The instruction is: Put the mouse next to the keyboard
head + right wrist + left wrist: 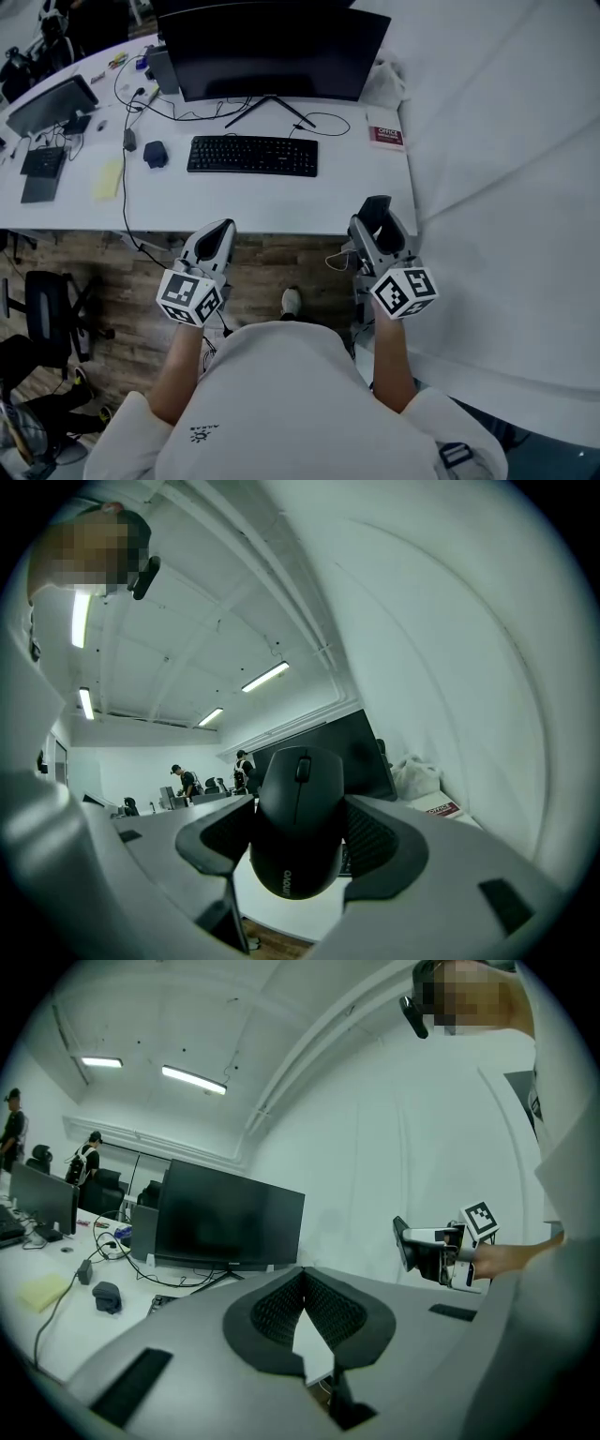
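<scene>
1. Gripping the black mouse [298, 808] between its pads, the right gripper [378, 225] is hovering at the near right edge of the white desk [281, 211].
2. The left gripper [218, 236] is hanging clenched and empty, to the left.
3. The keyboard [252, 155] is lying farther, well apart from the mouse, before the monitor [272, 47].

White short-sleeved shirt [300, 403], small logo [202, 433]
</scene>
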The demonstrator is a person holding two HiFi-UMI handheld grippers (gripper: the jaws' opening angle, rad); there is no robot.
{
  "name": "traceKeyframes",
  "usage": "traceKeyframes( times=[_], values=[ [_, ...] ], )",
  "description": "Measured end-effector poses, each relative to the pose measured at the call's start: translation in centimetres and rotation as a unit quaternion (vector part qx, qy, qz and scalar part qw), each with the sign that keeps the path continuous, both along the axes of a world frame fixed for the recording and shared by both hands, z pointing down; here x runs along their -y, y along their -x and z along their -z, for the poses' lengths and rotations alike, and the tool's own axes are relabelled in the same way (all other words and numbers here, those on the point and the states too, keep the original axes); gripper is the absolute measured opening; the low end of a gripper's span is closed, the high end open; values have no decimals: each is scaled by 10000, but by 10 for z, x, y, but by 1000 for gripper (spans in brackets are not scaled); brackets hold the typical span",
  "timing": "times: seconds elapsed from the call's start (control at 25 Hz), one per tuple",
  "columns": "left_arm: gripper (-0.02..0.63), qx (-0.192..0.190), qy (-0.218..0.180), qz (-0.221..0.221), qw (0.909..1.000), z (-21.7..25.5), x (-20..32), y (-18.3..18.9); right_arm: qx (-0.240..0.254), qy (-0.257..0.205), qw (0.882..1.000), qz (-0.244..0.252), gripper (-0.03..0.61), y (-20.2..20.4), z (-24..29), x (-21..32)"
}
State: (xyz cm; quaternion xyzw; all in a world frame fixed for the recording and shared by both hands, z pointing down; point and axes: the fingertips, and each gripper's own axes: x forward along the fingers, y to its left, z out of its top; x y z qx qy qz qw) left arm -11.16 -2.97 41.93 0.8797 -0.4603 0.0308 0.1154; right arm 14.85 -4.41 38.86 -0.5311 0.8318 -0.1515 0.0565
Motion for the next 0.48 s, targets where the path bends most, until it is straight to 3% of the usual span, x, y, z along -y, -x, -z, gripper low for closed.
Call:
traceKeyframes(
  times=[0.48],
  values=[
    [12,93,38,28,9999,-4,48,-54,124,73,9998,124,300,-44,-12,50]
  ],
)
